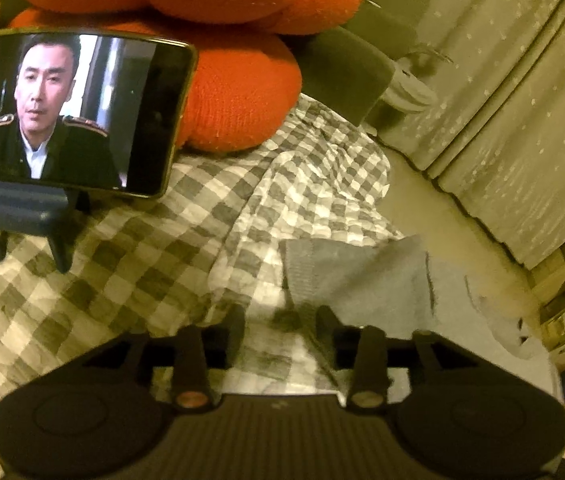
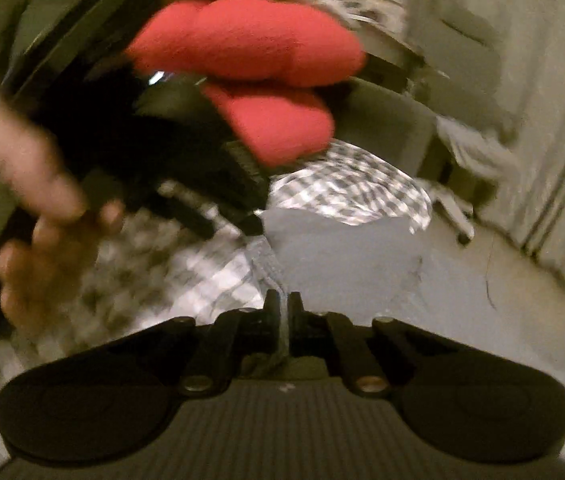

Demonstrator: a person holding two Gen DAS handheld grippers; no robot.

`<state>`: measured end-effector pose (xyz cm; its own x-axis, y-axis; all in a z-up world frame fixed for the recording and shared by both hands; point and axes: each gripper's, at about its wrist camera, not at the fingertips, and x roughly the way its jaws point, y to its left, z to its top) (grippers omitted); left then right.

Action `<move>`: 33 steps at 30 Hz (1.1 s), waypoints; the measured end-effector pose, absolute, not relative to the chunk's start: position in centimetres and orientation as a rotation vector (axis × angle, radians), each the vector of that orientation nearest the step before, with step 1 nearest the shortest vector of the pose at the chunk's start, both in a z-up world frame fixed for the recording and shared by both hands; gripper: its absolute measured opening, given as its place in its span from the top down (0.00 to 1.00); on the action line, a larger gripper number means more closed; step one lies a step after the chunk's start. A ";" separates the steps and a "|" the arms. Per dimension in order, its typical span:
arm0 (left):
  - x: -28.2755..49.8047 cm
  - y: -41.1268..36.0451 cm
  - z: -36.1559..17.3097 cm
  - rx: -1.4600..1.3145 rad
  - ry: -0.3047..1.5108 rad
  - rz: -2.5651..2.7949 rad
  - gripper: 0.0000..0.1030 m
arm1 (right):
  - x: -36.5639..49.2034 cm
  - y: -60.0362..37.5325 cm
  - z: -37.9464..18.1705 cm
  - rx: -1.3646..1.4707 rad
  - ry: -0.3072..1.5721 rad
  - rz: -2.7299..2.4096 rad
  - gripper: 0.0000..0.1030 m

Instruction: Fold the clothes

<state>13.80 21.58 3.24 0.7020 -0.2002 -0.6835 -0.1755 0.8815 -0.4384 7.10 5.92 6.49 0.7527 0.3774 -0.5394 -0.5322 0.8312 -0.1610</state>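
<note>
Left wrist: left gripper [image 1: 281, 320] spread over checked sheet [image 1: 154, 248], nothing between fingers; grey garment [image 1: 362, 276] just ahead, right. Phone [image 1: 70, 112] on stand, orange cushion [image 1: 242, 92] behind.

Right wrist: right gripper [image 2: 281, 308] pinches grey garment [image 2: 342, 256] edge; a hand [image 2: 38, 200] at left, blurred.

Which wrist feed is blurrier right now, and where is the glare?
Right wrist view: heavy motion smear over the hand and checked sheet, though the grey garment stays readable. Left wrist view: sharper, dim yellowish light, the phone screen the brightest patch; fisheye bends the curtain.
</note>
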 end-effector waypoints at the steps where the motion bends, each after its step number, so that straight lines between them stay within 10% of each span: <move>1: 13.7 21.6 3.3 -0.518 0.801 -0.020 0.54 | 7.3 5.5 6.7 -0.278 0.525 0.504 0.97; 14: 13.9 21.4 2.8 -0.750 0.799 -0.131 0.47 | 7.1 4.4 7.1 -0.102 0.562 0.584 0.97; 22: 15.3 20.8 1.6 -0.649 0.803 -0.080 0.98 | 7.3 5.1 6.8 -0.097 0.558 0.654 0.96; 33: 14.9 19.3 3.4 -0.368 0.715 0.021 0.99 | 7.6 5.9 5.8 -0.154 0.586 0.667 0.95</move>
